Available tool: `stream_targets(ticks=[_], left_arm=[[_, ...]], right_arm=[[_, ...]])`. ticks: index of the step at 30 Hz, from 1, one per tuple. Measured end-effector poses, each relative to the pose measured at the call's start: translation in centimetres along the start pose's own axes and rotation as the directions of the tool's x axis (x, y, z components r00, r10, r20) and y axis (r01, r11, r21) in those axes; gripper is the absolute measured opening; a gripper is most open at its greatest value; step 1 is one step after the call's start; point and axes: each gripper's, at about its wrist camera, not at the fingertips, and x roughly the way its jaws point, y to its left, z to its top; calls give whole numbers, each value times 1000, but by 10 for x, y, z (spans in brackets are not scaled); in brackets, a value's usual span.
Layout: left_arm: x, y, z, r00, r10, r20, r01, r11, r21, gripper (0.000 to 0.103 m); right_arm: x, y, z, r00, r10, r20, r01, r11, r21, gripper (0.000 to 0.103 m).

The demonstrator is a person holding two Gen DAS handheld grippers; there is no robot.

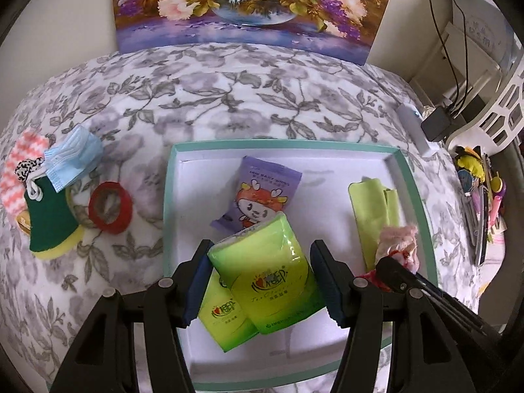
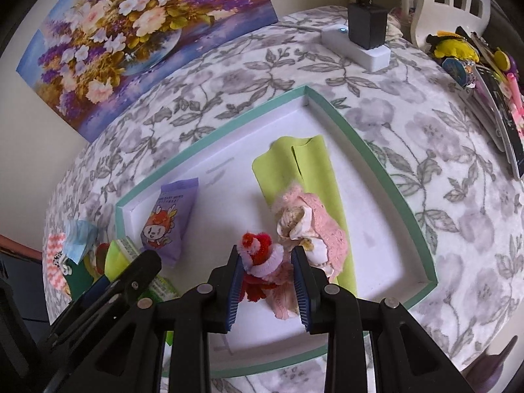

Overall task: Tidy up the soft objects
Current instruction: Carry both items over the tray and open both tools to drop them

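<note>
Mask (image 1: 72, 159), tape ring (image 1: 110, 207) (beside tray (image 1: 167, 190))

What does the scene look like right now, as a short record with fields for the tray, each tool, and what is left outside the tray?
tray: teal-rimmed white tray on a floral blanket
in tray: purple wipes packet, green cloth, second green tissue pack
left tool: closed on a green tissue pack, over the tray
right tool: closed on a red and pink fuzzy toy, over the tray
outside tray: blue face mask, red ring, green and yellow sponge
</note>
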Motion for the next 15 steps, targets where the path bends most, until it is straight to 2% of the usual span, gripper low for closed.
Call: stream_targets(ticks=[3,5,9,13,15], left_arm=[[-3,1,2,1000,-25,4,25,1000,-13,69],[-8,3,3,999,-28,17,28,999,-16,78],[-14,9,5,999,-28,28,29,999,-32,78],[-15,21,6,1000,2,28,0,998,-65,79],[-14,29,5,1000,18,23,-16,996,-88,79]], right_arm=[[-1,0,1,1000,-9,4,9,1000,0,34],[-2,0,1,1000,-19,9,19,1000,-1,34],[-6,3,0,999,-30,16,30,999,-13,36],[-8,6,0,999,-41,26,42,999,-26,55],[-9,7,0,999,-42,30,43,999,-31,60]])
